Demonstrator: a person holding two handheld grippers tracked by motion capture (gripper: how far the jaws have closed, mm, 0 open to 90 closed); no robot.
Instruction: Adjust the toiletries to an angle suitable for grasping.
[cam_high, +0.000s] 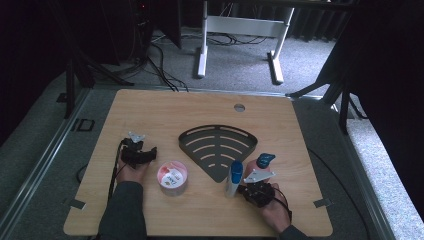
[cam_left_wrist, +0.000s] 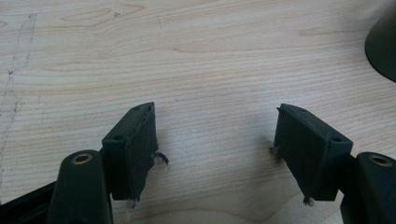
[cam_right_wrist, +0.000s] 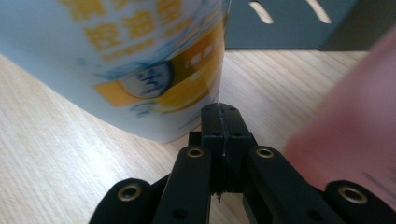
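The right gripper (cam_right_wrist: 222, 122) has its jaws pressed together with nothing in them, and it sits between a white and blue bottle (cam_high: 234, 177) and a pink bottle (cam_high: 261, 166) standing near the black rack (cam_high: 217, 148). The left gripper (cam_left_wrist: 215, 140) is wide open over bare table (cam_left_wrist: 196, 56), near a small round tub (cam_high: 173, 177). I think the right one is picking a bottle, so next it must open wide and slide around it.
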